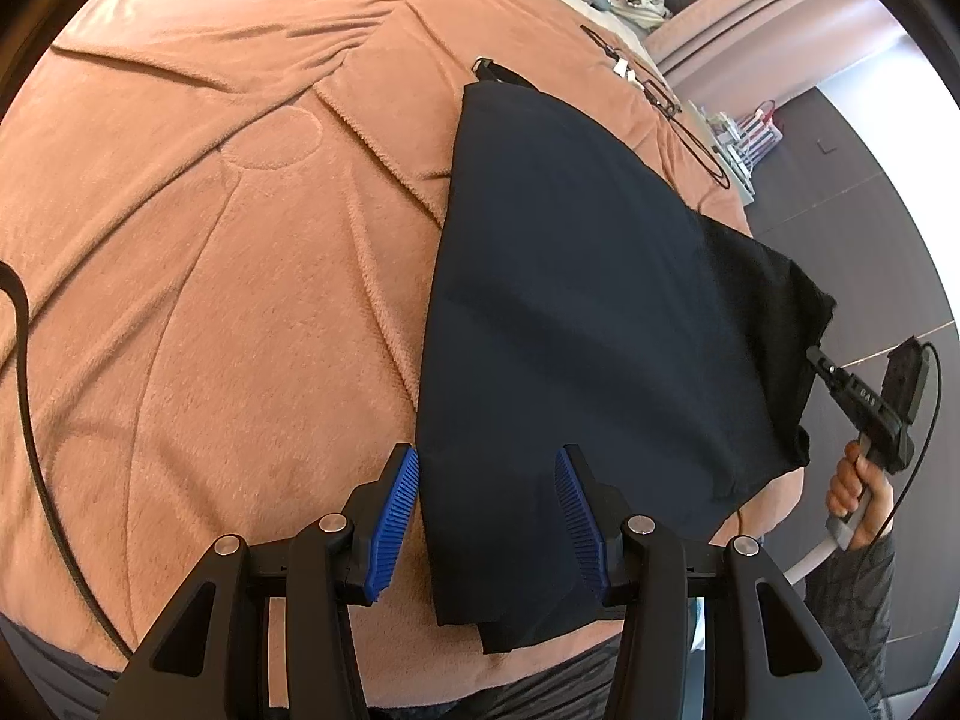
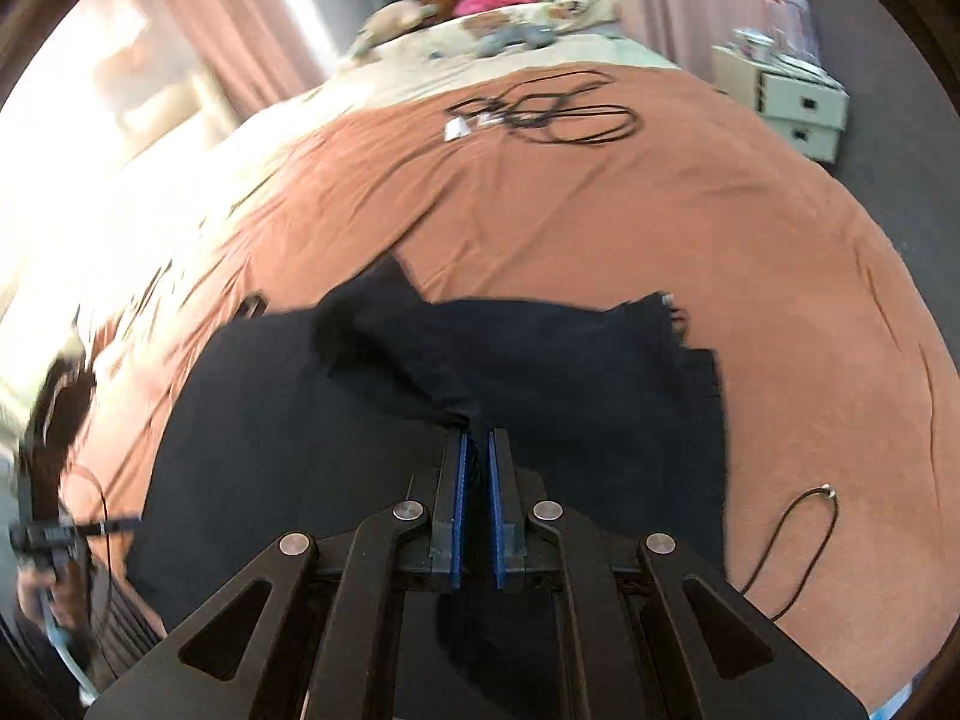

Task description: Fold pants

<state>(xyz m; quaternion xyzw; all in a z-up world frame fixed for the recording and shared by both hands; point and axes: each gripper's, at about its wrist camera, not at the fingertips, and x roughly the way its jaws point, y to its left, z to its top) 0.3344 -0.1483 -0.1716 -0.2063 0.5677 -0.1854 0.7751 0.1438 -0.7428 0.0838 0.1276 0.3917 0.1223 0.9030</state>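
The dark pants (image 1: pixel 576 324) look soft and limp, sagging where lifted, so hems and corners are the best holds. They lie along the bed's (image 1: pixel 210 240) right edge. The right tool (image 2: pixel 475 450) is clamped on a raised fold; the left tool (image 1: pixel 486 516) stands apart, straddling the near end.

The pants (image 1: pixel 576 312) are plain dark navy, almost black, with no pattern. The blanket (image 1: pixel 210 228) under them is a salmon, terracotta pink with stitched curved lines. Both grippers are black with ridged bright blue pads (image 1: pixel 396 516) and silver round pins. The cables (image 2: pixel 558 111) on the blanket are black. The curtains (image 2: pixel 228 18) are pale pink. A small drawer unit (image 2: pixel 798 105) is pale green-white. The sleeve (image 1: pixel 858 594) is dark grey with a faint mottled pattern. The floor (image 1: pixel 840 228) is dark brown.
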